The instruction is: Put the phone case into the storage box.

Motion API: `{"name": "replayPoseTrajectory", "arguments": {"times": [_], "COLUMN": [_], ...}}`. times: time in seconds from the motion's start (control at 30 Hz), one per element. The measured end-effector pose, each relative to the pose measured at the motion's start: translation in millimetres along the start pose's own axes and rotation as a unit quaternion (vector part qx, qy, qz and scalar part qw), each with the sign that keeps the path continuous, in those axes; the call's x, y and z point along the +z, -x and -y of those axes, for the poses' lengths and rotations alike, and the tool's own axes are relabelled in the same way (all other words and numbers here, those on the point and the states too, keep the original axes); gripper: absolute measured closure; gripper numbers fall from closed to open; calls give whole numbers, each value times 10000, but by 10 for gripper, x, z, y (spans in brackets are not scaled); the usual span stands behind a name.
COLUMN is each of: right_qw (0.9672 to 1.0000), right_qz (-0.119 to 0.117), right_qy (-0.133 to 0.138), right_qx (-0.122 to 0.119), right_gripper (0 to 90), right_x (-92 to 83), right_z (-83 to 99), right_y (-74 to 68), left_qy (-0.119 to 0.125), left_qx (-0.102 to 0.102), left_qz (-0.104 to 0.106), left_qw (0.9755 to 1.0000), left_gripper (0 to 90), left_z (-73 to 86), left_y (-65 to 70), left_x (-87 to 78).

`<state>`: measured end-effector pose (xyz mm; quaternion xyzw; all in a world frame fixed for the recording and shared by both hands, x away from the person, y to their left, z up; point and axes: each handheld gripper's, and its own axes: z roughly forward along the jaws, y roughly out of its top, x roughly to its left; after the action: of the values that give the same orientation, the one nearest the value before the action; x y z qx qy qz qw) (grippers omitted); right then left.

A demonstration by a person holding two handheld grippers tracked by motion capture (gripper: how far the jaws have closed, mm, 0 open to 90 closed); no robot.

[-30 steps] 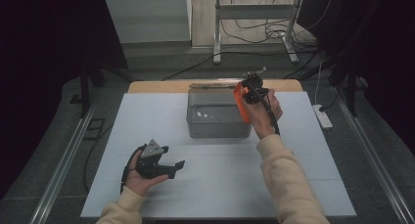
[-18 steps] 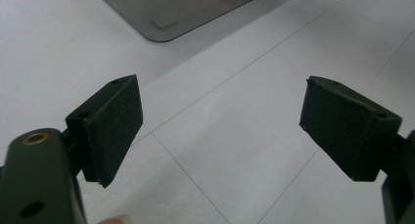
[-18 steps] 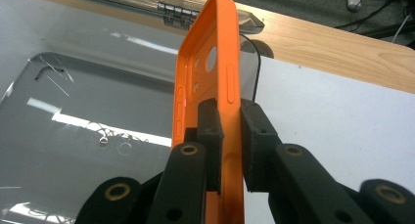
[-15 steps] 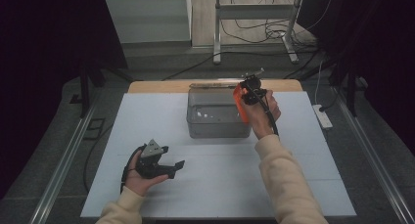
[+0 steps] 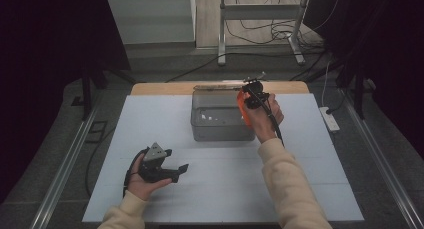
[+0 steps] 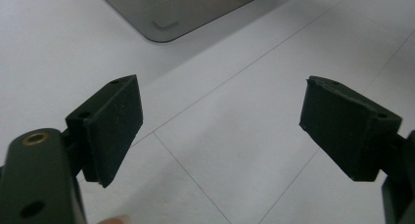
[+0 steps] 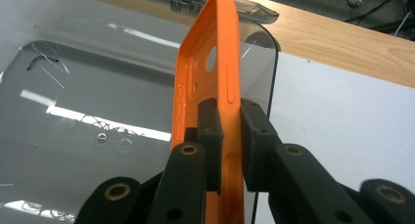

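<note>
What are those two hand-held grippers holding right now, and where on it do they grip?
The right hand-held gripper pinches an orange phone case by one side wall near its end, above the clear box. The left hand-held gripper is open and holds nothing.

No legible text, label, brand, number or sign in any view. Orange phone case (image 7: 215,62): plain surface with cut-outs, no print or logo seen. Grey box (image 5: 220,120): small pale marks on the lid in the high view, too small to tell whether they are glare or lettering. White table (image 5: 150,119): thin seam lines, no writing. Black jaws in both gripper views: unmarked.
</note>
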<state>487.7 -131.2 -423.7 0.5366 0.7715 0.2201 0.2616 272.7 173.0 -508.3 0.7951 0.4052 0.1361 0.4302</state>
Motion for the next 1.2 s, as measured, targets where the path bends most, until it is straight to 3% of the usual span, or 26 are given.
{"name": "replayPoseTrajectory", "arguments": {"times": [1.2], "right_qw": [9997], "right_qz": [159], "right_qy": [-194], "right_qx": [-56], "right_gripper": [802], "right_x": [138], "right_z": [48], "right_y": [-34], "left_qy": [0], "left_qx": [13], "left_qz": [0], "left_qw": [10000], "left_gripper": [158], "left_z": [-1], "left_y": [1], "left_x": [-3]}}
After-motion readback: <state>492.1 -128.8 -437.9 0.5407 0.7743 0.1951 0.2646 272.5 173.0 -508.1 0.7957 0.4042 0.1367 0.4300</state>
